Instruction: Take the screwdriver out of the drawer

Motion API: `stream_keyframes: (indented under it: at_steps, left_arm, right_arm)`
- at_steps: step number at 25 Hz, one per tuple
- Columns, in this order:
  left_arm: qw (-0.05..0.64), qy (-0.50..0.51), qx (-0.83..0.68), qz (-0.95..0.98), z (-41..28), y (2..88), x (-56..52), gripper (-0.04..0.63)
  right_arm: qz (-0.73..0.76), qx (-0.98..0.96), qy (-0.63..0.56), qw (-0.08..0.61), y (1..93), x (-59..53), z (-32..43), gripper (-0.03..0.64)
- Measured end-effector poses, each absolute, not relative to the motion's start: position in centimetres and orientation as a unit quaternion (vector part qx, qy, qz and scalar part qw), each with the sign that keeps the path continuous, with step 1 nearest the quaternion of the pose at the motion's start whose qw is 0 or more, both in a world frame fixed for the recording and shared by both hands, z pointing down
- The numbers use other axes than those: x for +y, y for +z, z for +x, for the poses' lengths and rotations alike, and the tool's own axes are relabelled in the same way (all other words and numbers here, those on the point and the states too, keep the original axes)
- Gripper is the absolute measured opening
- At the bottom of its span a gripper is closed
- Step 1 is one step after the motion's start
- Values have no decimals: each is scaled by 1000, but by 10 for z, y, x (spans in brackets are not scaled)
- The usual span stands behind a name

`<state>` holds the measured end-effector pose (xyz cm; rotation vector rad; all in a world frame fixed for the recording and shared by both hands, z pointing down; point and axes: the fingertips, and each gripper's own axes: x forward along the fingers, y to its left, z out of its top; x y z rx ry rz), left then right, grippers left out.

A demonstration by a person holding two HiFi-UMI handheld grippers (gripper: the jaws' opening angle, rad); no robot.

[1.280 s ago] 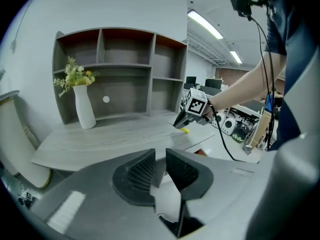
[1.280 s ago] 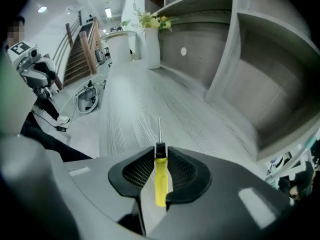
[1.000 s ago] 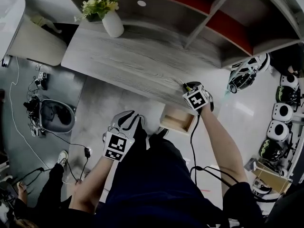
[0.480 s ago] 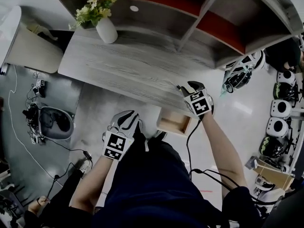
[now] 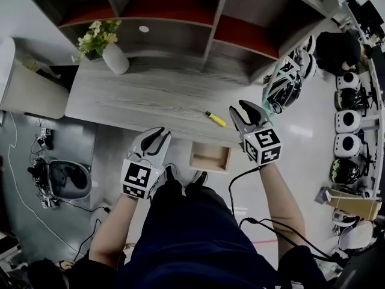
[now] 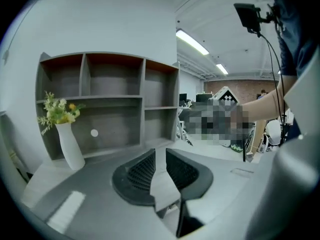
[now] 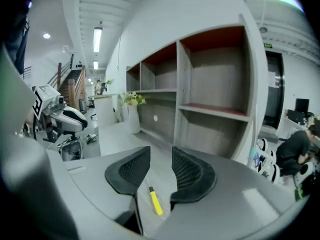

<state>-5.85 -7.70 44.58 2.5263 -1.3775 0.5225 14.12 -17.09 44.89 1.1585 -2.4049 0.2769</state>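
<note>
Plainly, screwdriver (image 5: 215,118) near desk (image 5: 150,95) edge, right tool (image 5: 238,108) clear

no words, numbers or labels can be read in any view.

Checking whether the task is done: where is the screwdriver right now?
Head view: the yellow screwdriver lies on the grey desk near its front edge, just beyond the open drawer, left of the open right tool.

robotics lab: white robot parts (image 5: 347,123) along floor (image 5: 313,140), shelved desk (image 5: 150,101)
</note>
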Motion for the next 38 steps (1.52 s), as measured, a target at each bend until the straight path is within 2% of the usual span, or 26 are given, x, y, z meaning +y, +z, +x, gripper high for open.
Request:
stream_keyframes:
  at_steps: [12, 17, 20, 28, 32, 38]
  left_arm:
    - [15, 53, -462, 885, -15, 314, -94, 67]
    - [-19, -2, -480, 877, -15, 270, -91, 67]
    - [-28, -21, -486, 873, -19, 256, -91, 67]
    - [-44, -10, -486, 873, -21, 244, -83, 66]
    - [-44, -10, -479, 877, -24, 245, -80, 11]
    - [-43, -13, -481, 875, -30, 248, -82, 5]
  right_arm:
    - [491, -868, -5, 81, 295, -113, 156, 99]
    - [488, -870, -17, 61, 269, -96, 149, 27]
    - [492, -869, -21, 51, 261, -91, 146, 10]
    - [521, -852, -43, 26, 232, -82, 137, 6]
    - [524, -849, -68, 27, 224, -80, 132, 6]
    - [526, -847, -69, 27, 225, -81, 130, 6]
